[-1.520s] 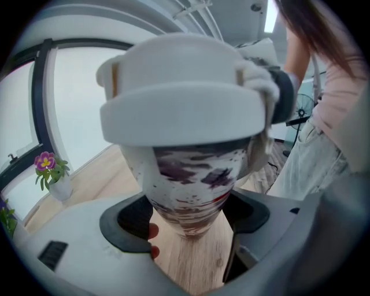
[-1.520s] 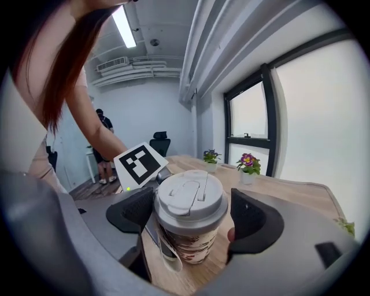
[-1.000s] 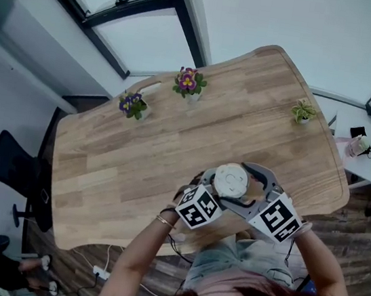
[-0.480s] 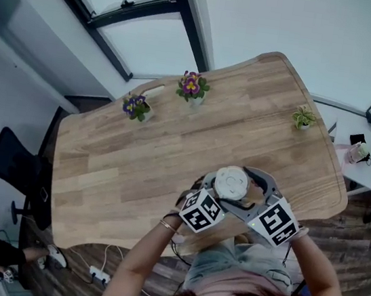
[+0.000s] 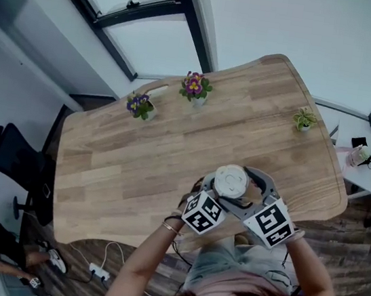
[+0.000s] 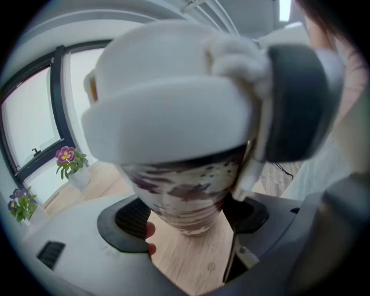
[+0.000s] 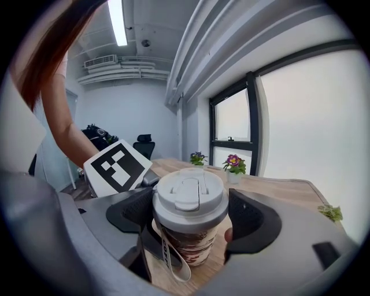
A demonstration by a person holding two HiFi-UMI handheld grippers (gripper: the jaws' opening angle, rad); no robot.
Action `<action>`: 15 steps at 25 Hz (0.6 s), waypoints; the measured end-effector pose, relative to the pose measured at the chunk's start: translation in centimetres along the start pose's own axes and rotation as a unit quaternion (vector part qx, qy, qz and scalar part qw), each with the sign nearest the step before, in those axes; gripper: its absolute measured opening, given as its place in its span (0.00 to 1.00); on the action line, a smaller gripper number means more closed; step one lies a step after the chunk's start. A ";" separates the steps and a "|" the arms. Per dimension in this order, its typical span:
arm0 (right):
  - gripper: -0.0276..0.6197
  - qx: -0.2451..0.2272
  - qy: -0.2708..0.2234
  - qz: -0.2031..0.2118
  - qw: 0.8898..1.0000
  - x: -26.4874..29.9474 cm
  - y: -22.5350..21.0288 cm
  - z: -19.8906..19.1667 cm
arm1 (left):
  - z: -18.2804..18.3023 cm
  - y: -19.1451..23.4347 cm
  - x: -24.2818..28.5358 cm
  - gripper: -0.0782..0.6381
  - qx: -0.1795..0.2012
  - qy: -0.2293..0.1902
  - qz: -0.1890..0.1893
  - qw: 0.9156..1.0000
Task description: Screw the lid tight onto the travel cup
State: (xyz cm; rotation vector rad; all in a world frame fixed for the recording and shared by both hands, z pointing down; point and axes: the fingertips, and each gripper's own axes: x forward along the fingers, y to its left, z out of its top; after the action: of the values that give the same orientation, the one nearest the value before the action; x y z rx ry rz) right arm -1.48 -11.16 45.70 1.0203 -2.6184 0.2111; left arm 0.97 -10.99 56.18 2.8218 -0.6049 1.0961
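The travel cup [image 6: 184,188] has a brown-and-white marbled body and a white lid [image 5: 230,180] sitting on top. My left gripper [image 6: 188,217] is shut on the cup's lower body, and its marker cube [image 5: 202,213] shows in the head view. My right gripper [image 7: 191,211] is shut on the lid [image 7: 189,196], one pad on each side. In the left gripper view that gripper's dark pad [image 6: 298,101] presses the lid's side. A pale strap [image 7: 173,263] hangs from the cup. The cup is held at the wooden table's [image 5: 135,164] front edge.
Two purple flower pots [image 5: 140,105] [image 5: 194,86] and a small green plant [image 5: 304,118] stand along the table's far side. A black office chair [image 5: 12,161] is at the left, a white side table [image 5: 366,155] at the right. A power strip [image 5: 99,272] lies on the floor.
Both grippers and the cup stay together at the table's front edge. The right gripper's cube has shifted slightly left. A person on the floor at lower left has moved.
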 end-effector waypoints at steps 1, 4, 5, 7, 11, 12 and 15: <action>0.64 -0.003 -0.001 -0.005 1.000 -0.1 0.0 0.0 | 0.0 0.1 -0.1 0.61 -0.003 0.000 0.006 1.000; 0.64 -0.016 -0.002 -0.017 1.000 -0.3 0.0 0.2 | -0.2 0.2 -0.4 0.61 -0.013 0.002 0.024 1.000; 0.64 -0.018 -0.002 -0.018 1.000 -0.4 0.0 0.2 | -0.3 0.3 -0.5 0.61 -0.016 0.002 0.029 0.999; 0.64 -0.017 -0.003 -0.016 1.000 -0.8 0.1 0.1 | -0.4 0.3 -0.8 0.61 -0.026 0.002 0.038 0.999; 0.63 -0.007 -0.010 -0.018 1.000 -1.8 0.0 0.4 | -0.6 0.4 -1.8 0.61 -0.051 0.000 0.056 0.997; 0.63 -0.006 -0.012 -0.019 1.000 -2.0 0.0 0.4 | -0.6 0.3 -2.1 0.61 -0.054 0.000 0.061 0.997; 0.61 -0.002 -0.017 -0.026 1.000 -2.7 -0.1 0.5 | -1.0 0.0 -2.9 0.61 -0.062 0.002 0.076 0.995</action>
State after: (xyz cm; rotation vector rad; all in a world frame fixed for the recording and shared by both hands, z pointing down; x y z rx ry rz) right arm 0.36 -9.69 44.26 1.0998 -2.6179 0.1779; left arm -1.59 -9.85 55.01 2.7048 -0.8665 1.0476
